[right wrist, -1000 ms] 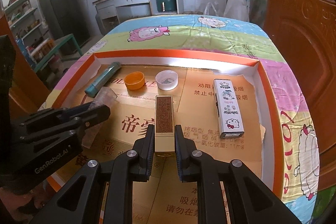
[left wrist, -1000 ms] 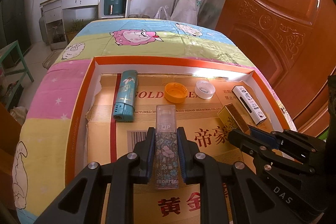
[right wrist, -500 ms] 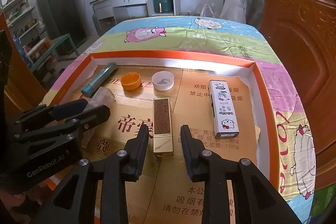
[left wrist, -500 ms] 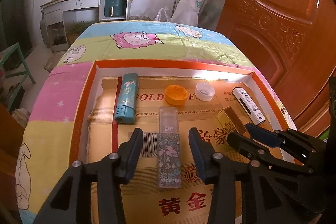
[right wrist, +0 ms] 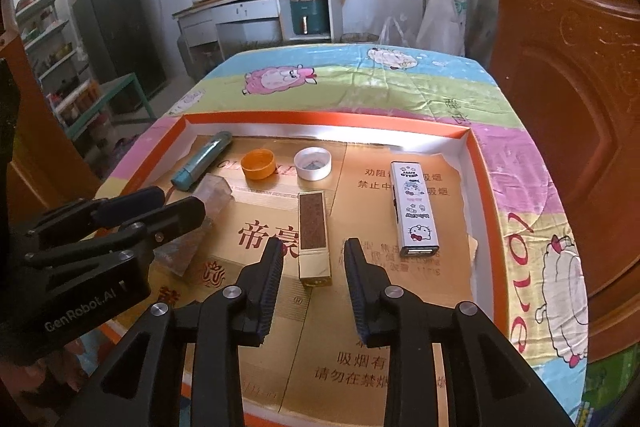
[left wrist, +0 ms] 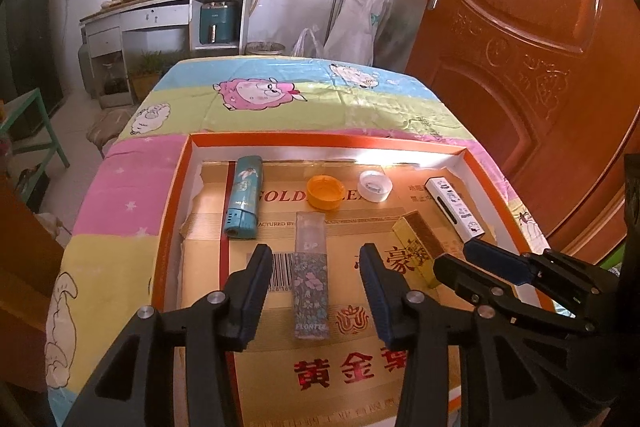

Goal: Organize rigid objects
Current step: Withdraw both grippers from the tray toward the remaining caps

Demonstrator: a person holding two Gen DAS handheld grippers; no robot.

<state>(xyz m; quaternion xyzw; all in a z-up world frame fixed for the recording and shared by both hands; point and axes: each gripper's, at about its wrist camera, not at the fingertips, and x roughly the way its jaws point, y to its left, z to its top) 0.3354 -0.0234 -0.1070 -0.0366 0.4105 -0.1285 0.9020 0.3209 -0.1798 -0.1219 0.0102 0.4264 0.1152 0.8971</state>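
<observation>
Releasing: both hand-held grippers (left wrist: 316, 285) (right wrist: 312, 267) opened, boxes freed.

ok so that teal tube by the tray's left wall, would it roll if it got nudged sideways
Probably yes: the teal tube looks round-bodied and lies flat on smooth printed cardboard. The tray wall close beside it would likely stop it soon. It looks rigid, so a squeeze probably wouldn't bend it.

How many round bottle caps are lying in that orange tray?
2. The orange cap and the white cap lie side by side near the far wall of the tray, orange one left. None seems hidden.
</observation>
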